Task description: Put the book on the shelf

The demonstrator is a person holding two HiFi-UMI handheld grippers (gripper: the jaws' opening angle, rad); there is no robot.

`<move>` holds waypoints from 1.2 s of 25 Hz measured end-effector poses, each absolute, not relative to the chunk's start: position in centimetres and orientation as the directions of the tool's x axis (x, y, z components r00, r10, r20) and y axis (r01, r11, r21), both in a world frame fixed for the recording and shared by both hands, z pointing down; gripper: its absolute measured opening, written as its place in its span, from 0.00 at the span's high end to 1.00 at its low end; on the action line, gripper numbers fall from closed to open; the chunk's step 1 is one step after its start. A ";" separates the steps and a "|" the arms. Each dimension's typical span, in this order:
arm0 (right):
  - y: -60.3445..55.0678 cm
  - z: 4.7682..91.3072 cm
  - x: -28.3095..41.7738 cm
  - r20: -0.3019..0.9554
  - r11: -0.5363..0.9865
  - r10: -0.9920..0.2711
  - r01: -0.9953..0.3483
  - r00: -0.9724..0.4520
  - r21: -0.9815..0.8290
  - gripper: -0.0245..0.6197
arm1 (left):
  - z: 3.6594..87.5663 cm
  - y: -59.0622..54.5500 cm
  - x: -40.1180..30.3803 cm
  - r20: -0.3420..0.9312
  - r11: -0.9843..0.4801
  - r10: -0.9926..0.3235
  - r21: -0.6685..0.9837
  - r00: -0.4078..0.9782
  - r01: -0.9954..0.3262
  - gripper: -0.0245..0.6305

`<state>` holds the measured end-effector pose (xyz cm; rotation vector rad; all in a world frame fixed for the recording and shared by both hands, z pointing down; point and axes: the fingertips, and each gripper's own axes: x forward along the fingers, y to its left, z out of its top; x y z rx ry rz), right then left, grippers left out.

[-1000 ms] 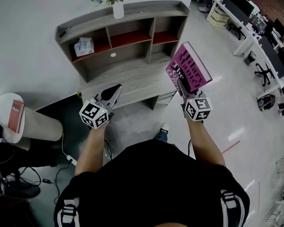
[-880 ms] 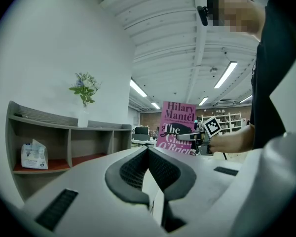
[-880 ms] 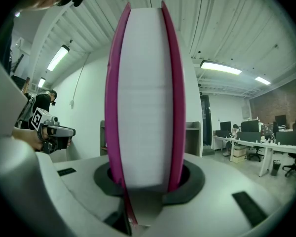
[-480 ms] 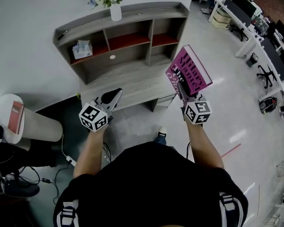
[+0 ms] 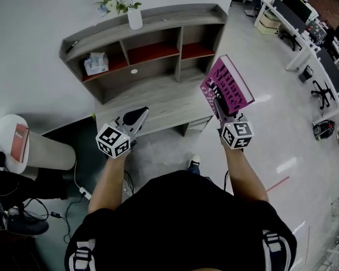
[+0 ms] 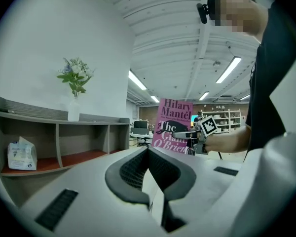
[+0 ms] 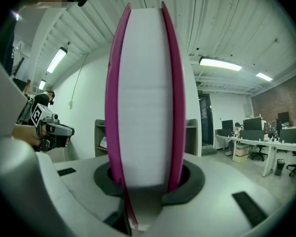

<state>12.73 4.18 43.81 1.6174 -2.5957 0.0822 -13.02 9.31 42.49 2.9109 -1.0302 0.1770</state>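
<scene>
Holding the book (image 5: 226, 88) upright, right gripper (image 5: 224, 109) sits centre right. Shelf (image 5: 181, 40) lies to its upper left; left gripper (image 5: 135, 118) closed, empty.

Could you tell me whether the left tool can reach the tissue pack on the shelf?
Probably yes: the left tool is empty, and nothing stands between it and the tissue pack on the open shelf.

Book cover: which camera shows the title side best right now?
The left gripper view: the book has its pink front cover facing it upright, title readable. The head view shows the same cover tilted, from above. The right gripper view shows only the page edge between pink covers, clamped in the right claw.
</scene>
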 end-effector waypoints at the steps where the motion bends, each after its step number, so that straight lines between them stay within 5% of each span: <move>1: 3.7 43.9 12.9 0.098 0.442 -0.893 -0.897 -0.440 -0.003 0.73 | 42.5 8.8 -12.8 0.128 -0.778 -0.622 0.010 0.773 -0.628 0.94; 30: -7.6 46.4 18.5 0.148 0.490 -0.857 -0.870 -0.493 -0.061 0.73 | 44.9 -0.8 -8.1 0.168 -0.727 -0.668 0.063 0.725 -0.684 0.94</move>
